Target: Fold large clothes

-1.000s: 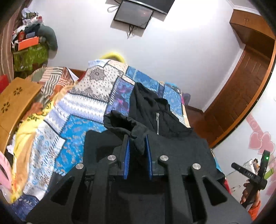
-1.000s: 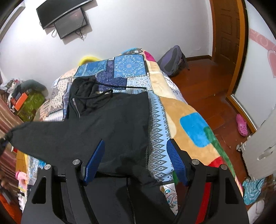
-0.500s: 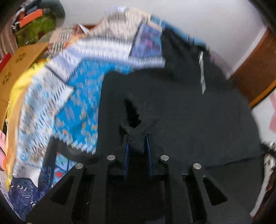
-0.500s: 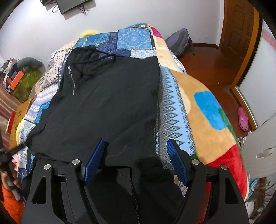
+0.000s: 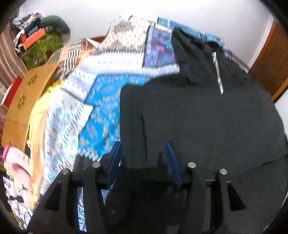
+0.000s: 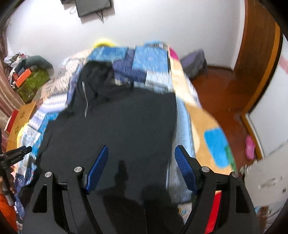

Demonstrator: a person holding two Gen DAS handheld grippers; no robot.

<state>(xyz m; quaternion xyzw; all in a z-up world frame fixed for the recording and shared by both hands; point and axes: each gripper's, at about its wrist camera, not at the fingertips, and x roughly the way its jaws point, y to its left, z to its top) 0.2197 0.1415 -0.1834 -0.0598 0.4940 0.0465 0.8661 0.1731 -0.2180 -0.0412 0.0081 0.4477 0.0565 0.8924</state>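
Observation:
A black zip-up hoodie (image 5: 198, 117) lies spread on the patchwork quilt (image 5: 108, 100) of a bed, hood toward the wall, its silver zipper (image 5: 217, 75) showing. My left gripper (image 5: 143, 145) hangs low over the hoodie's near left part. Its jaws are opening, and a folded-over sleeve lies loose between the blue pads (image 5: 115, 158) without being pinched. In the right wrist view the hoodie (image 6: 117, 126) fills the middle. My right gripper (image 6: 141, 149) stands open above its near hem with nothing between the fingers. The other gripper (image 6: 16, 154) shows at the left edge.
A wooden stool (image 5: 27, 93) and a green box (image 5: 41, 48) piled with clutter stand left of the bed. On the right are bare wooden floor, a backpack (image 6: 194, 63), a pink slipper (image 6: 250, 147) and a wooden door (image 6: 257, 63). A screen (image 6: 93, 7) hangs on the wall.
My left gripper came down with the sleeve, laid it over the hoodie's body, and its jaws spread off the fabric. The right gripper shifted sideways over the hem and stayed open.

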